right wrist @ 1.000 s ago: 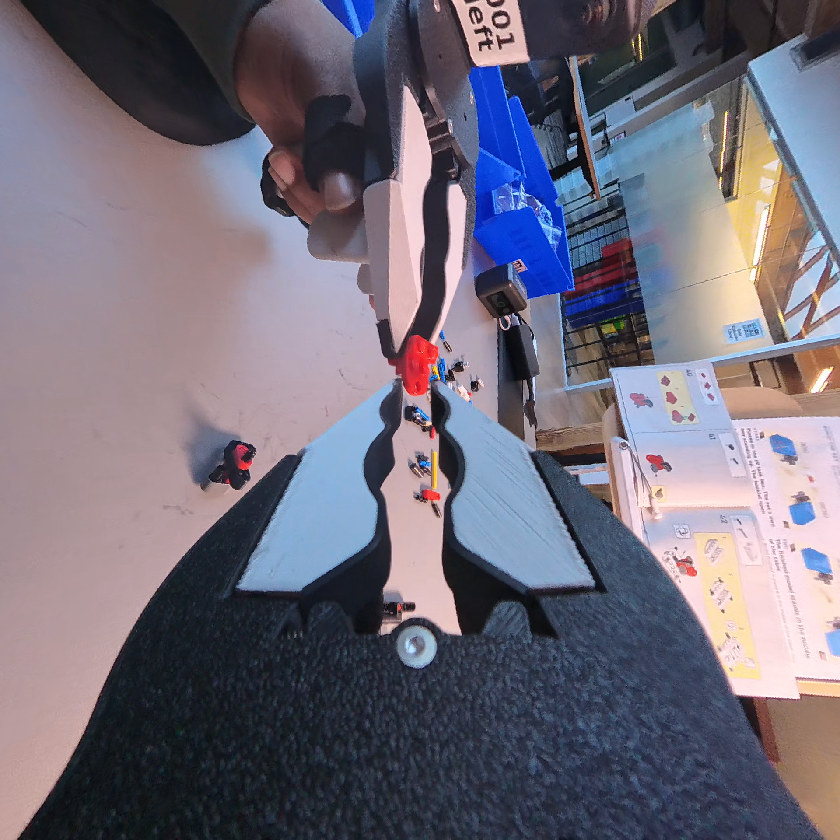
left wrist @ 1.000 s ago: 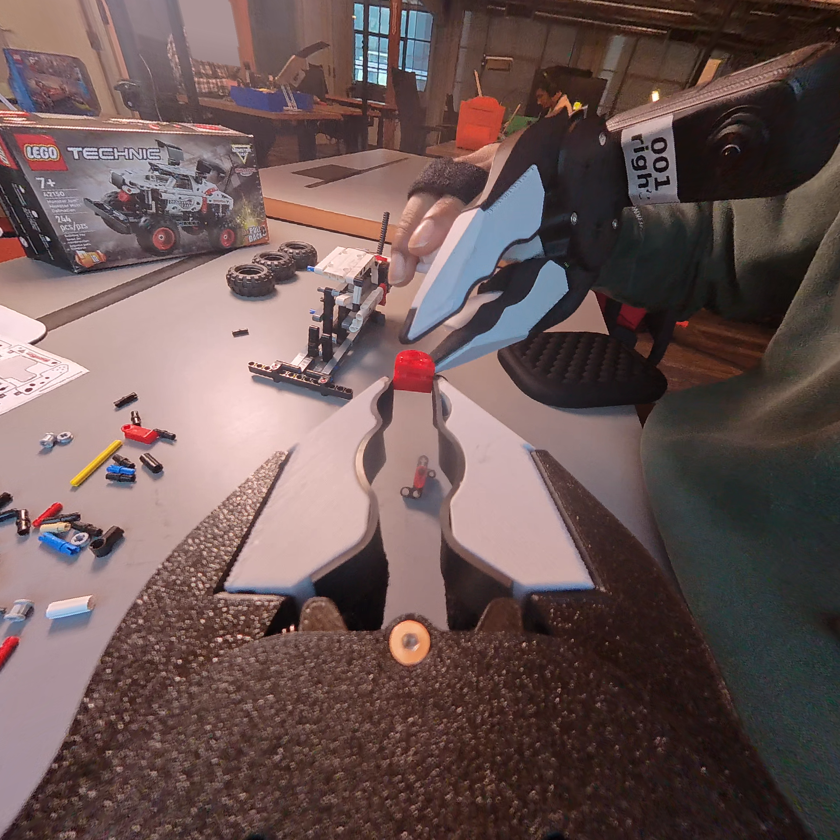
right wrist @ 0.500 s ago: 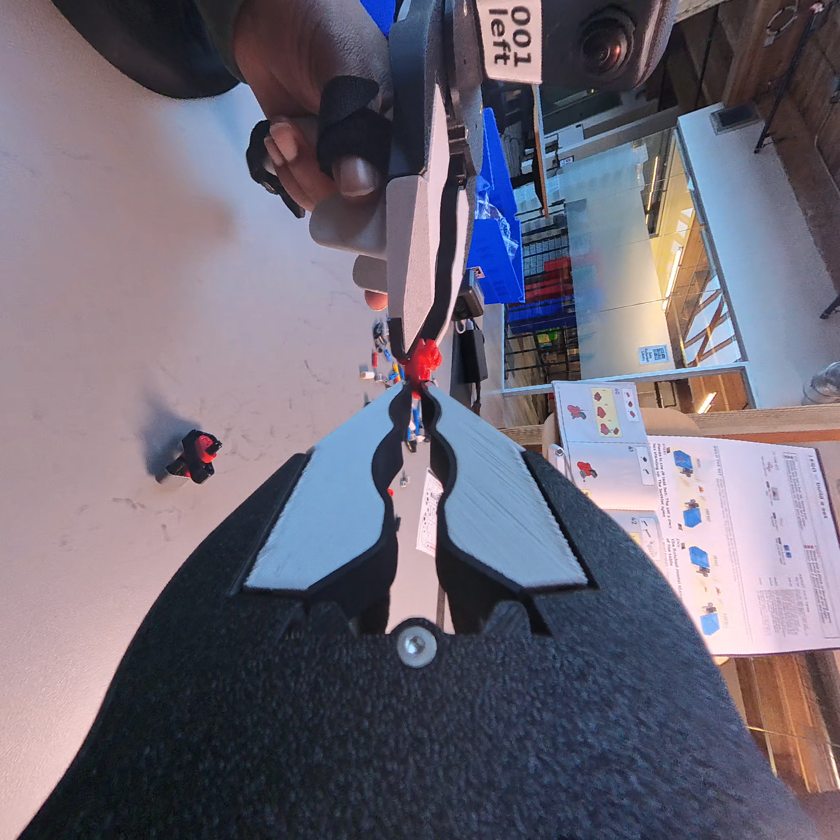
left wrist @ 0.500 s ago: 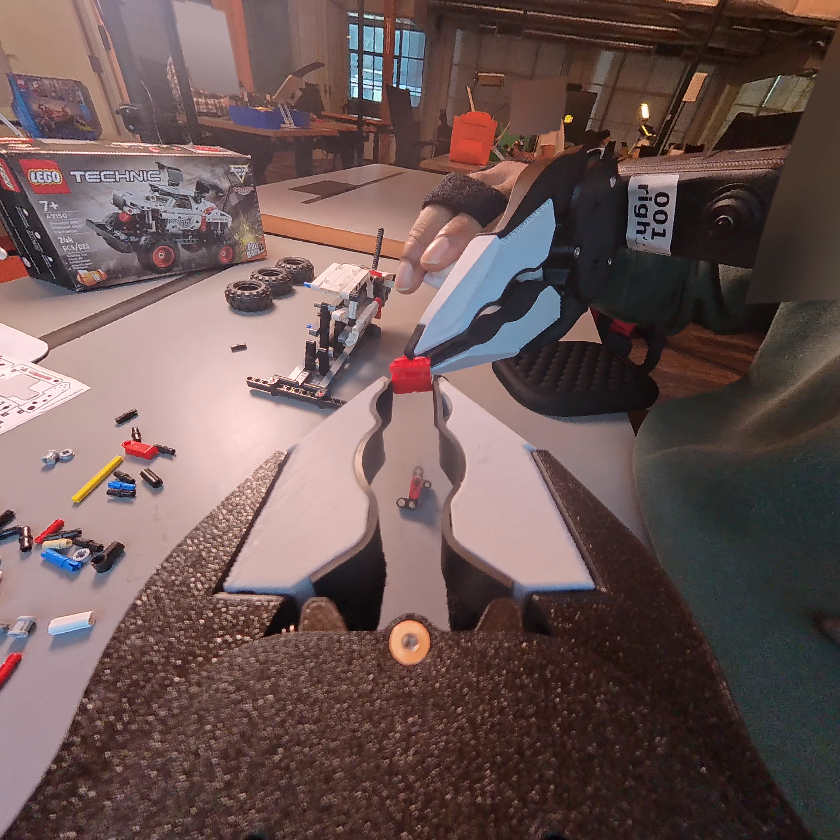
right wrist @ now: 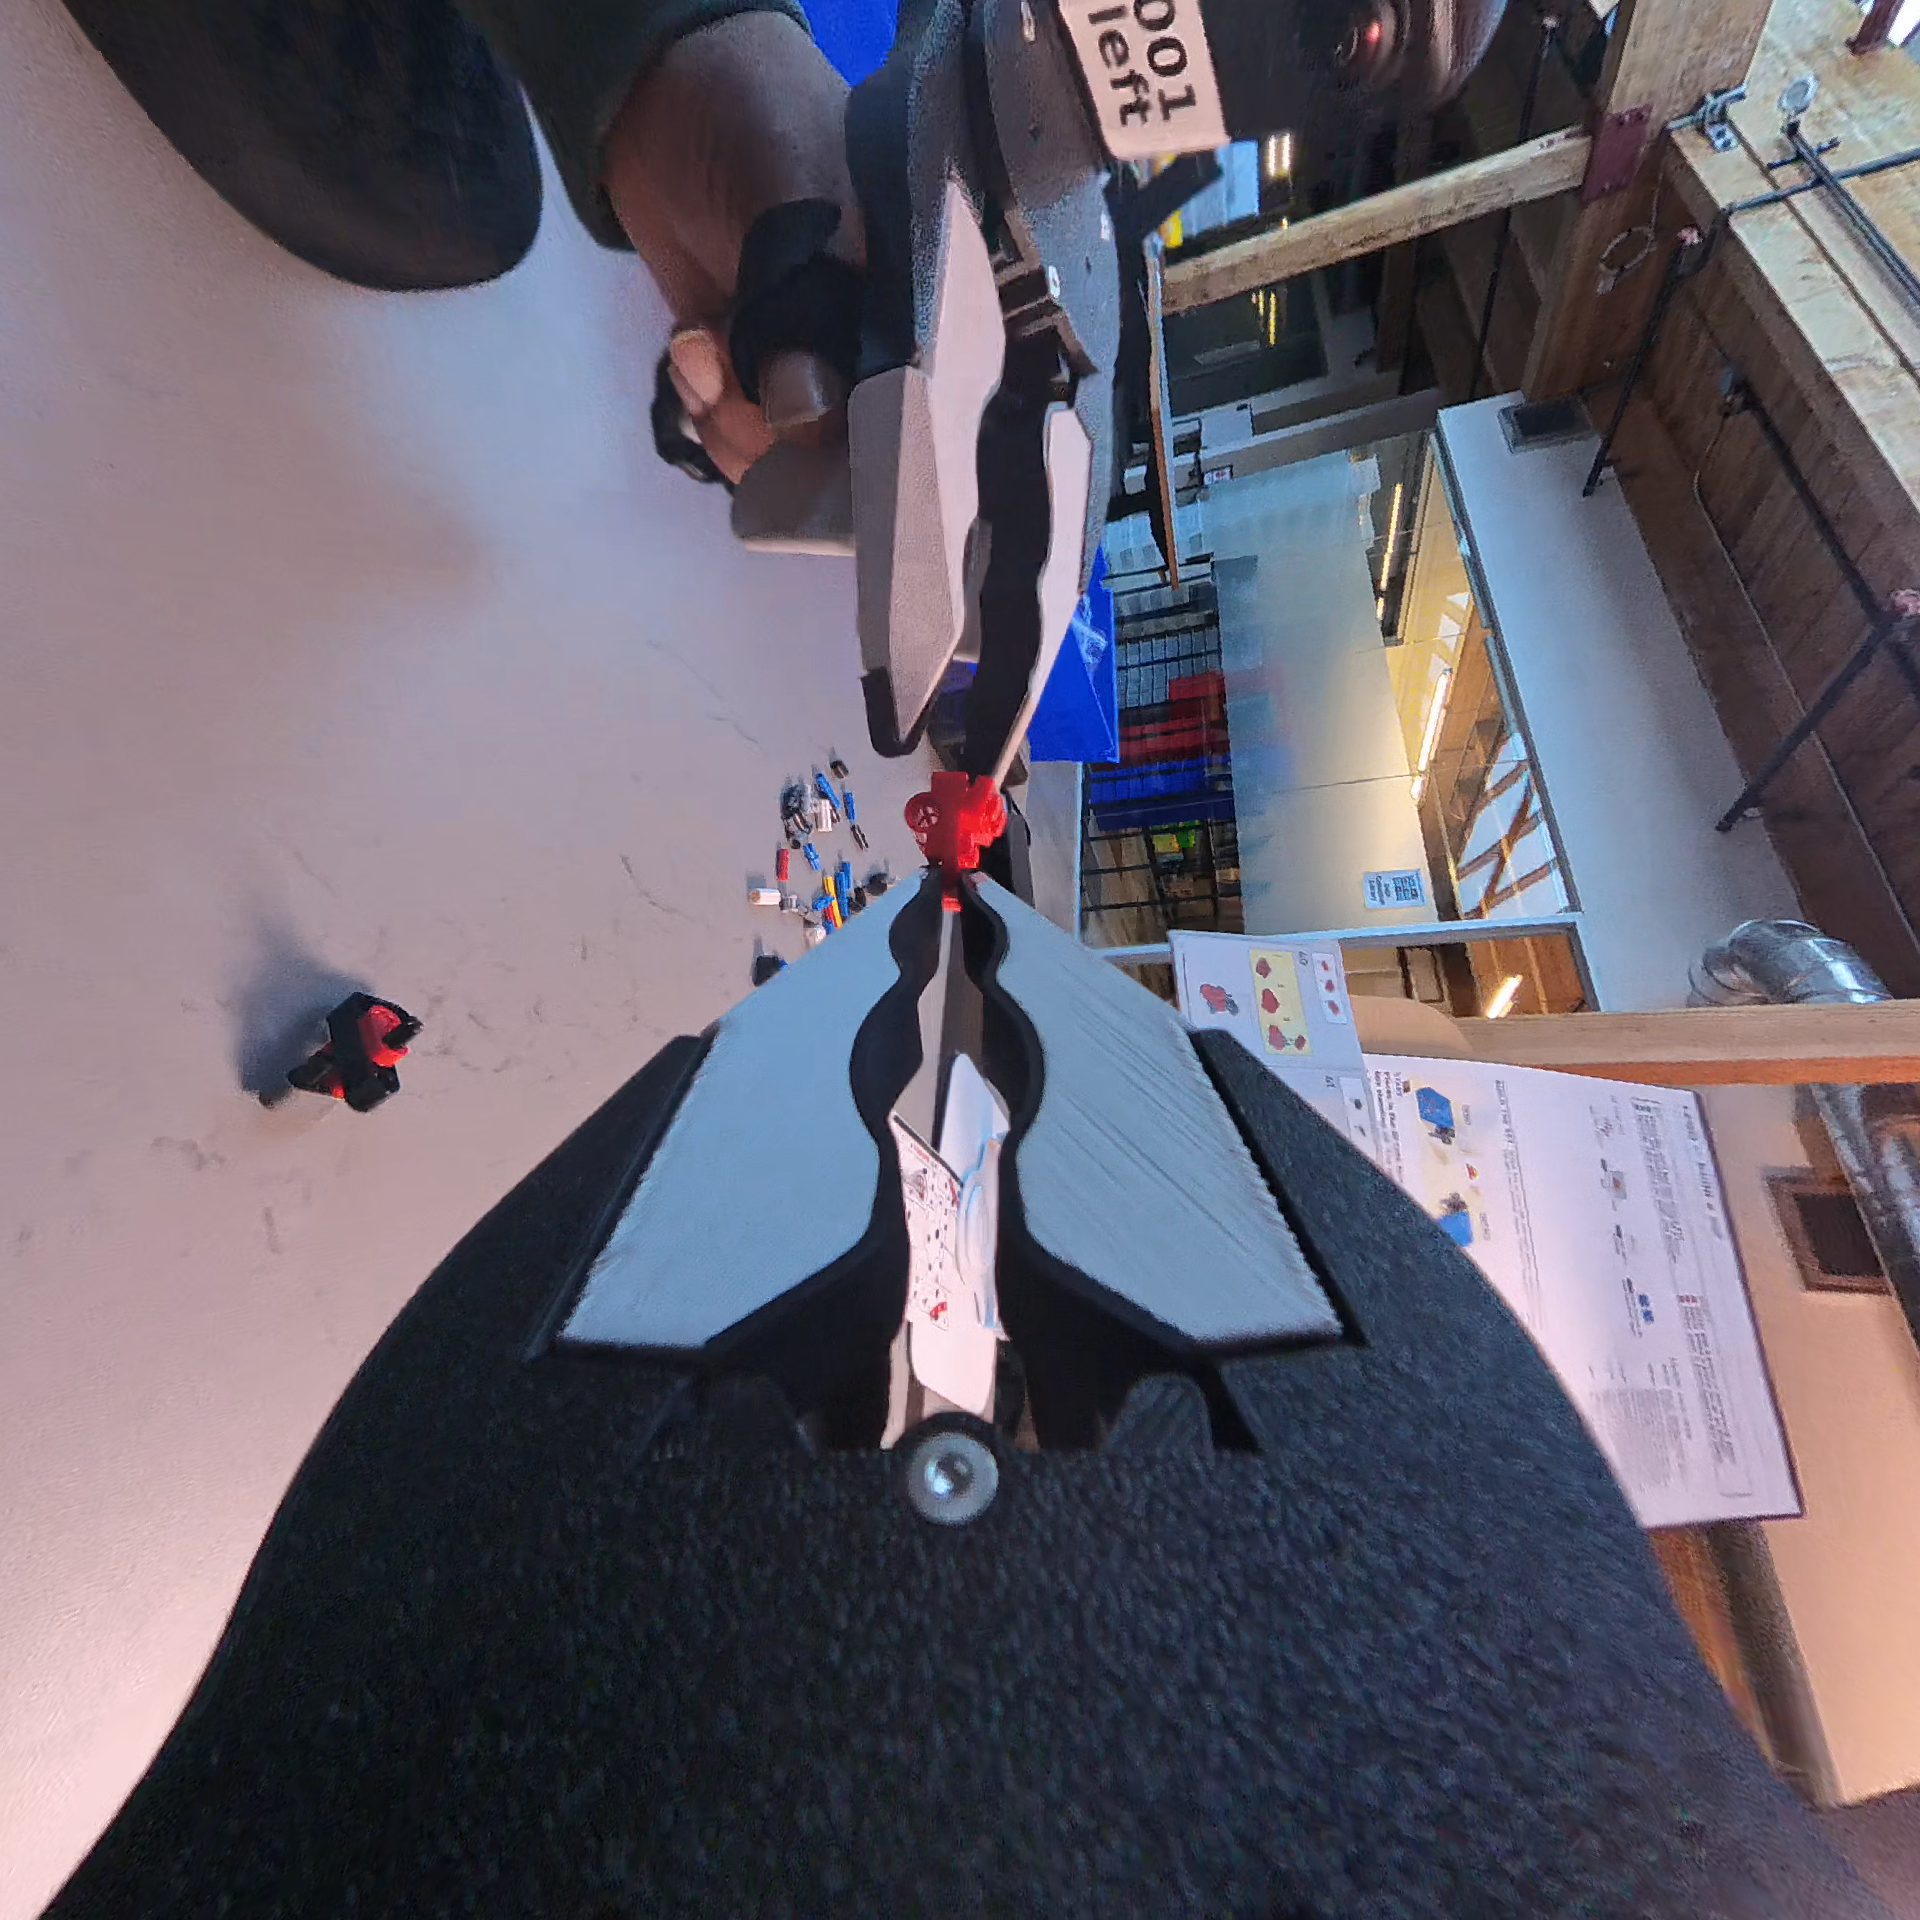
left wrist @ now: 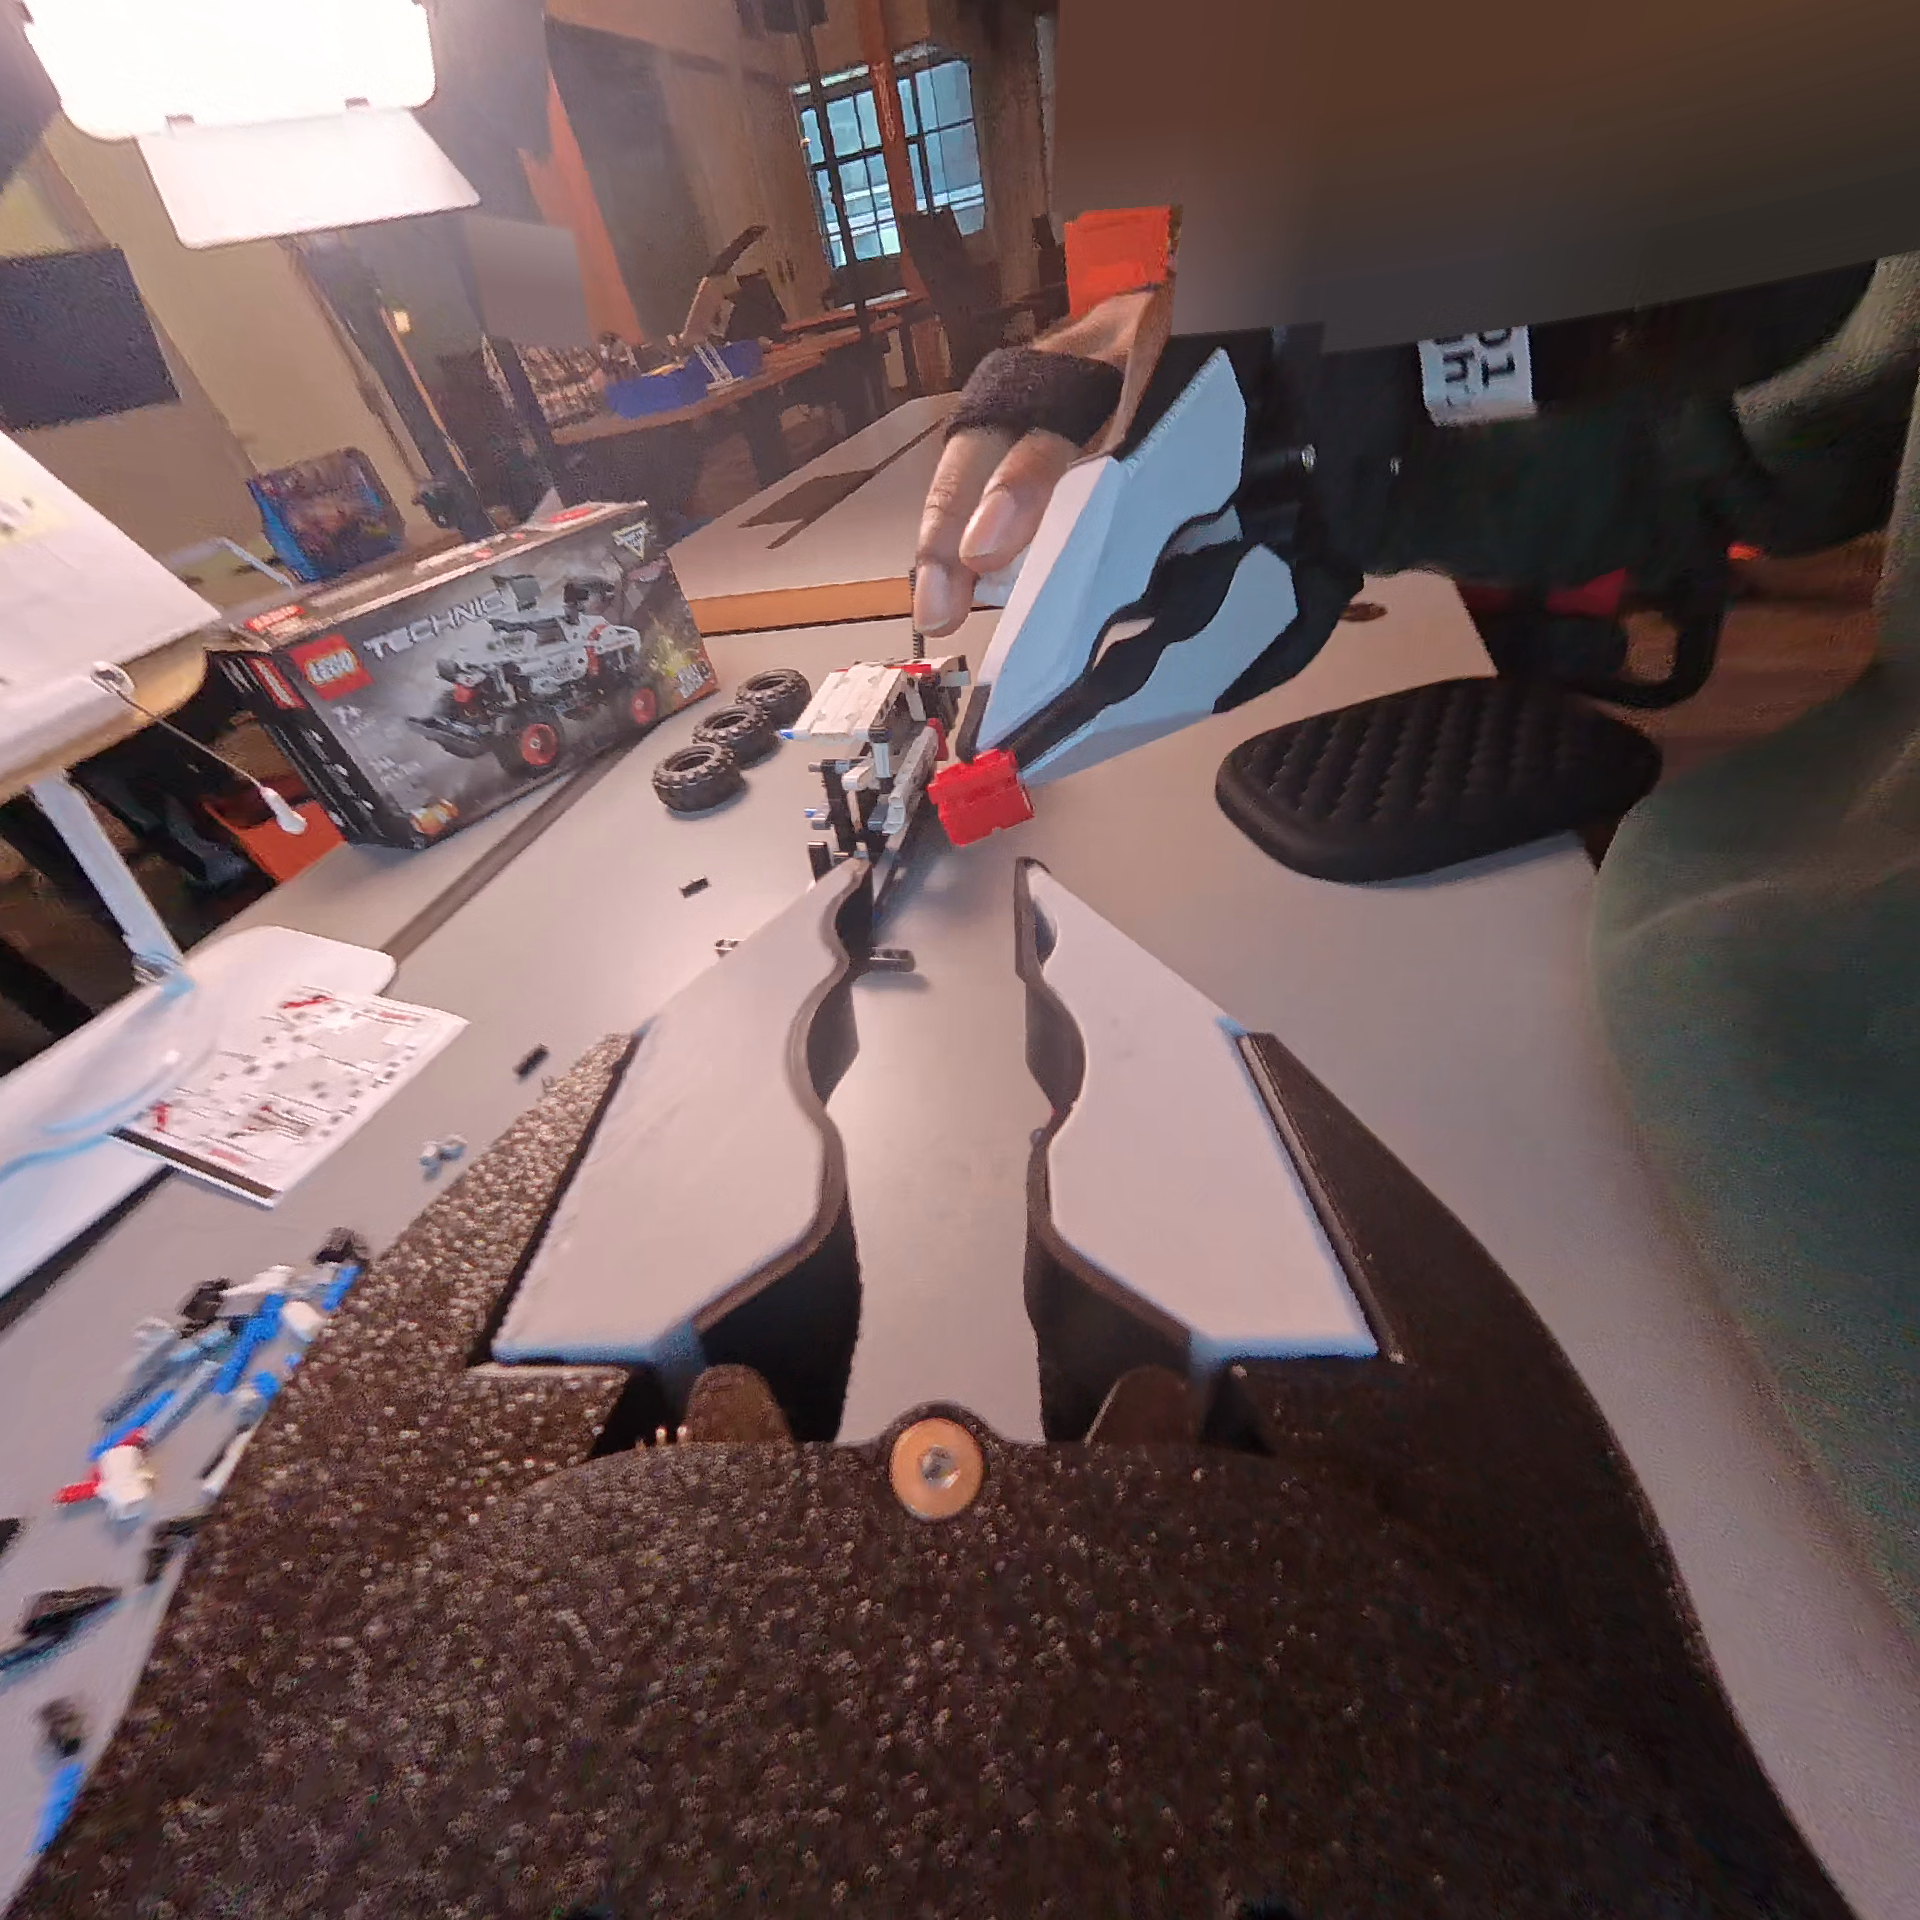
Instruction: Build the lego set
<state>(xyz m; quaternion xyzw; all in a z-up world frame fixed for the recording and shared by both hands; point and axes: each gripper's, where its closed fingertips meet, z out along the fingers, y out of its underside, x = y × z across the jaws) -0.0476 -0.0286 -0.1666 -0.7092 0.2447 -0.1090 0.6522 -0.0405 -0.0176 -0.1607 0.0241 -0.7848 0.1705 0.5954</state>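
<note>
Half a second ago my left hand-held gripper was pinching the red lego piece while the right one closed in on it. Now the left fingers are spread wide with nothing between them, and the piece sits in the tips of my right hand-held gripper, which are pressed together on it. It hangs in the air just right of the half-built truck chassis and just beyond my left fingertips. In the right wrist view one left fingertip is very near the piece, but I cannot tell whether it touches.

The chassis stands on the grey bench. Three black tyres lie just left of it. Further left of it is the set's box, printed with brand lettering and a picture of a monster truck. An instruction sheet and a scatter of small blue, white and black pieces lie well nearer me than the chassis, to its left.

Each hand-held gripper carries a white printed sticker.
</note>
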